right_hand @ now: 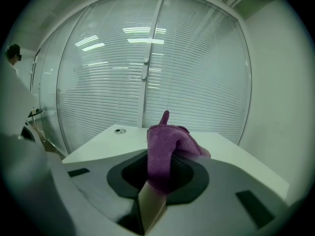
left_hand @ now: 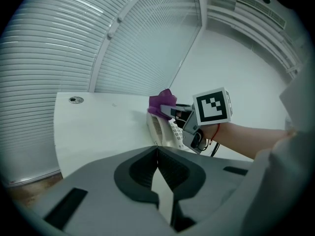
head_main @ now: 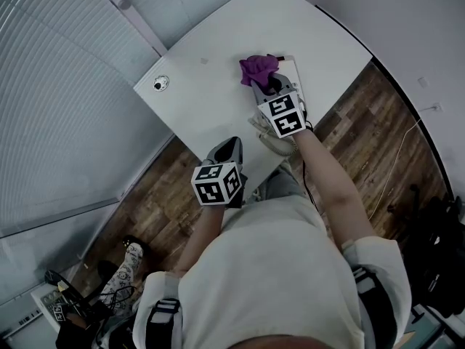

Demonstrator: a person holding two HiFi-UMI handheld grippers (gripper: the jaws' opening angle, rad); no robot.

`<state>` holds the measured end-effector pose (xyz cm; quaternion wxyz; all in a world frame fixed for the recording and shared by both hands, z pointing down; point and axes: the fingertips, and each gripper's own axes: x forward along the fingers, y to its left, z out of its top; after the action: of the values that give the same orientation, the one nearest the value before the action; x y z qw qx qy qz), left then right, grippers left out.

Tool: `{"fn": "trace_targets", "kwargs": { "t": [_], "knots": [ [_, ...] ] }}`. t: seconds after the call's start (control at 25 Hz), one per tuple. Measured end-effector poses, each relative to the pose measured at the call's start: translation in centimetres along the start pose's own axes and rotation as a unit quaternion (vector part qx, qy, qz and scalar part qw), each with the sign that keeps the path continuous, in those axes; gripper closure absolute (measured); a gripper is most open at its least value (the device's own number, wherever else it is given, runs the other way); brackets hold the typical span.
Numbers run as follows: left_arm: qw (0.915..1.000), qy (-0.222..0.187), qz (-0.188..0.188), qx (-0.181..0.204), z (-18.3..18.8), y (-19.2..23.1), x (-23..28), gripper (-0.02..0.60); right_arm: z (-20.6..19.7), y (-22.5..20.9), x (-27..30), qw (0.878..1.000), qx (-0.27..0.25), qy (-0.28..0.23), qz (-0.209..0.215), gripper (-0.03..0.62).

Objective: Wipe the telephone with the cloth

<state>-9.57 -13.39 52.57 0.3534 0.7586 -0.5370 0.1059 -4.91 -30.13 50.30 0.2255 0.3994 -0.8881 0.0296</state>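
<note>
A purple cloth (head_main: 256, 67) is bunched in my right gripper (head_main: 266, 83), which is shut on it above the far end of the off-white telephone (head_main: 272, 142) on the white table (head_main: 218, 71). In the right gripper view the cloth (right_hand: 166, 149) fills the jaws of the right gripper (right_hand: 165, 156) and hides the telephone. The left gripper view shows the telephone (left_hand: 165, 128) with its keypad, the cloth (left_hand: 162, 102) and the right gripper (left_hand: 173, 111) over it. My left gripper (head_main: 231, 148) hovers at the table's near edge, left of the telephone, shut and empty (left_hand: 157, 150).
A round cable grommet (head_main: 160, 83) sits near the table's left corner. Slatted blinds (head_main: 65, 107) stand left of and behind the table. A wooden floor (head_main: 378, 122) lies to the right, with a cable on it. The person's torso fills the lower head view.
</note>
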Motion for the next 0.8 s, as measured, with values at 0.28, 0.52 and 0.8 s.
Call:
{"fn": "trace_targets", "kwargs": {
  "t": [0.28,0.52,0.8],
  "knots": [
    [1.0,-0.001,-0.007,0.003,-0.2,-0.5,-0.4,0.56,-1.1,0.7,-1.2,1.0,0.001,0.003,0.001,0.508],
    [0.9999,-0.006,-0.01,0.004,0.1,-0.7,-0.8,0.56,-1.6,1.5,-2.4,1.0,0.011,0.006,0.0,0.508],
    [0.9998,-0.012,-0.013,0.004,0.0,-0.7,-1.4,0.56,-3.0,2.5,-3.6,1.0,0.013,0.012,-0.002,0.508]
  ]
}}
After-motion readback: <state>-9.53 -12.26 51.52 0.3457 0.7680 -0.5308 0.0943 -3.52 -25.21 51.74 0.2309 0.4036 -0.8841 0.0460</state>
